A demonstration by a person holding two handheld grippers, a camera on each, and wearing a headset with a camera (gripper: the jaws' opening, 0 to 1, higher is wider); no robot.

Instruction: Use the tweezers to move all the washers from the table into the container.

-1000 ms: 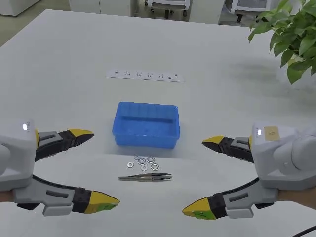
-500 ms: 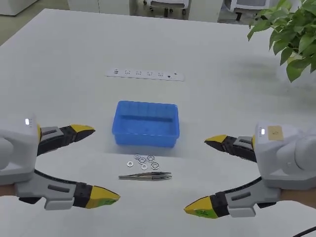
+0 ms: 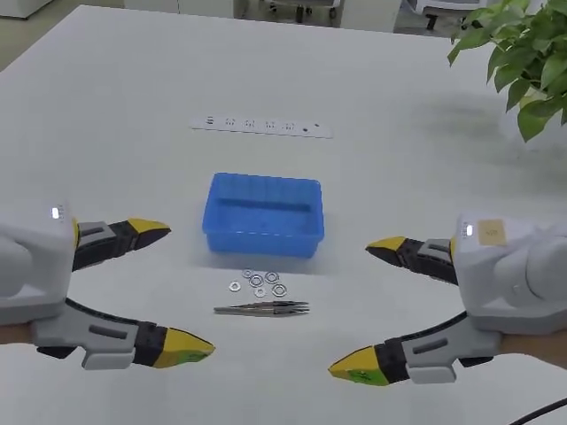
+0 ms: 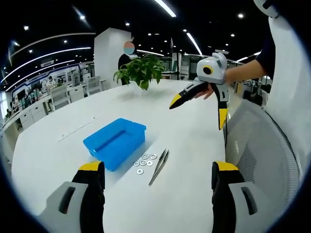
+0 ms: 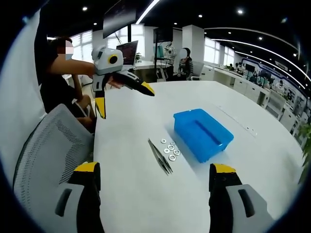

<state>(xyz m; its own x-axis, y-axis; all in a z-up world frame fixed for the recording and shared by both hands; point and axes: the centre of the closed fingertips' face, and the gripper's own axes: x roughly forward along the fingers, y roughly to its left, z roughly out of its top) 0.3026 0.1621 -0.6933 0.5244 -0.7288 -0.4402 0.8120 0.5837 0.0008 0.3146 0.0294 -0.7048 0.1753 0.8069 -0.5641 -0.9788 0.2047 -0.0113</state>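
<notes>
Several small metal washers (image 3: 259, 283) lie in a cluster on the white table, just in front of an empty blue container (image 3: 263, 215). Metal tweezers (image 3: 262, 308) lie flat right below the washers. My left gripper (image 3: 182, 289) hovers wide open at the left, apart from everything. My right gripper (image 3: 372, 308) hovers wide open at the right. In the left gripper view the washers (image 4: 145, 162), tweezers (image 4: 159, 166) and container (image 4: 114, 142) lie ahead of the open gripper (image 4: 158, 172). The right gripper view shows the tweezers (image 5: 160, 156), washers (image 5: 170, 150) and container (image 5: 202, 132) beyond the open gripper (image 5: 155, 174).
A white power strip (image 3: 261, 126) lies on the table behind the container. A green plant (image 3: 523, 62) stands at the far right. A grey mesh chair (image 5: 46, 150) stands by the table's near edge. People sit in the background of the right gripper view.
The head camera has tilted slightly, so the table items sit a little higher in view. Both grippers stay open and nearly still.
</notes>
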